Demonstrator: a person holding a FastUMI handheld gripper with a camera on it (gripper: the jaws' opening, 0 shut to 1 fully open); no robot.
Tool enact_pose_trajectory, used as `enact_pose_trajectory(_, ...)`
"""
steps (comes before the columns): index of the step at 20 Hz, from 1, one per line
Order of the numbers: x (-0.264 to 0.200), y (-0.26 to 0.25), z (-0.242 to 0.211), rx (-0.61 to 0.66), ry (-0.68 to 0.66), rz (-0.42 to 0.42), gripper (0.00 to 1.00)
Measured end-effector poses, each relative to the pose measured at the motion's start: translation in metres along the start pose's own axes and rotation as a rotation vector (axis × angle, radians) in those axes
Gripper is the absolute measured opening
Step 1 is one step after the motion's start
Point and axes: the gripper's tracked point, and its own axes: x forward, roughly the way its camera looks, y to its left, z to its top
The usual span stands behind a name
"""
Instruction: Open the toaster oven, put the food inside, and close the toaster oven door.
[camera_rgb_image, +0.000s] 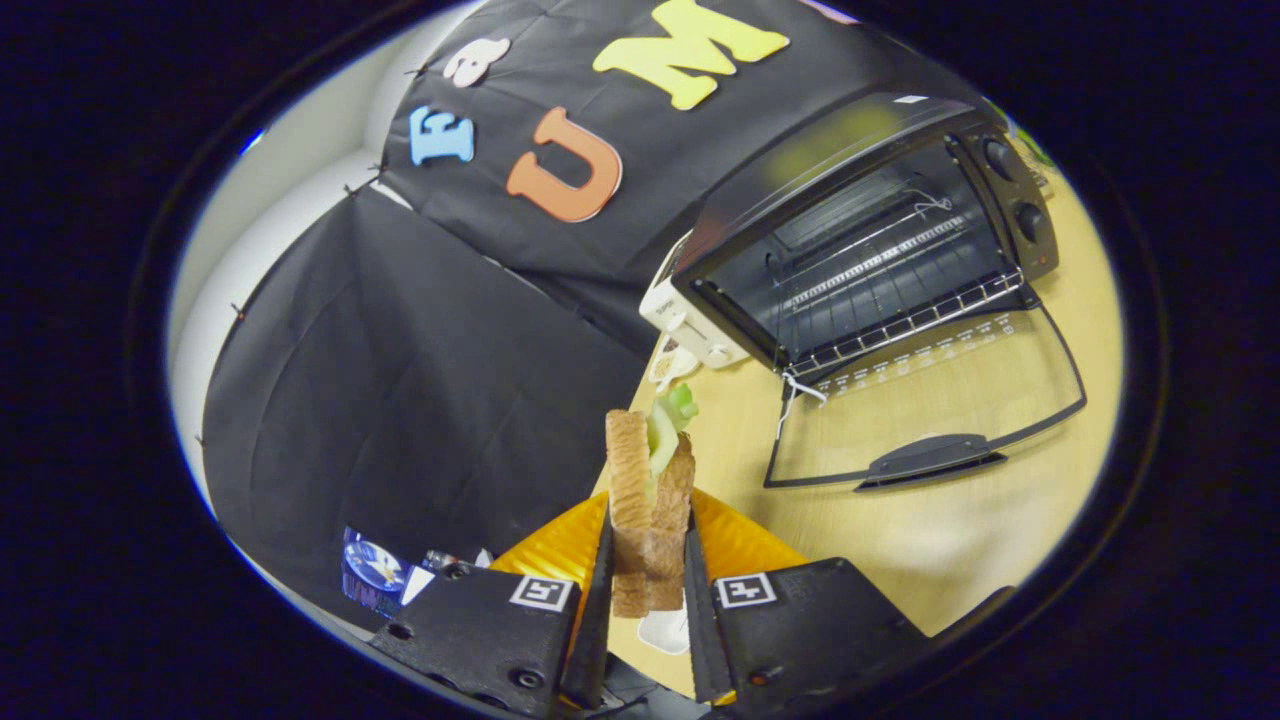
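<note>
- Tongs (648, 585): the two fingers stand close together and press on either side of a sandwich (648, 500), which fills the gap between them; the fingertips' contact faces are hidden by the bread.
- Sandwich: held upright, two toasted slices with pale green filling showing at the top; its lower end runs down between the fingers and is partly covered by them.
- Orange plate (735, 545): a ribbed rim shows just behind the fingers on both sides; its middle is hidden by the sandwich and the tongs.
- Toaster oven (860, 260): beyond the fingers on the wooden worktop (960, 540), well apart from the sandwich. Its glass door (930, 420) hangs fully open, lying flat toward the worktop with the handle at the near edge. A wire rack (900, 320) shows inside; the deeper interior is dark and hard to make out.
- Two knobs (1010, 185) sit on the oven's far side panel; their markings are too small to tell.
- White appliance (685, 320): just beside the oven, mostly hidden behind it.
</note>
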Motion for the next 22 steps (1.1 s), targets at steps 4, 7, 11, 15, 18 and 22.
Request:
enact_pose_trajectory(4, -0.003, -0.015, 0.038, 0.082, -0.191, -0.016, 0.39)
enact_pose_trajectory(7, -0.005, -0.035, 0.063, 0.179, -0.323, -0.034, 0.38)
enact_pose_trajectory(11, -0.01, -0.068, 0.083, 0.287, -0.435, -0.112, 0.38)
enact_pose_trajectory(15, -0.008, -0.109, 0.112, 0.463, -0.587, -0.128, 0.38)
enact_pose_trajectory(18, 0.001, -0.145, 0.133, 0.562, -0.687, -0.167, 0.38)
enact_pose_trajectory(22, 0.023, -0.161, 0.154, 0.606, -0.719, -0.158, 0.39)
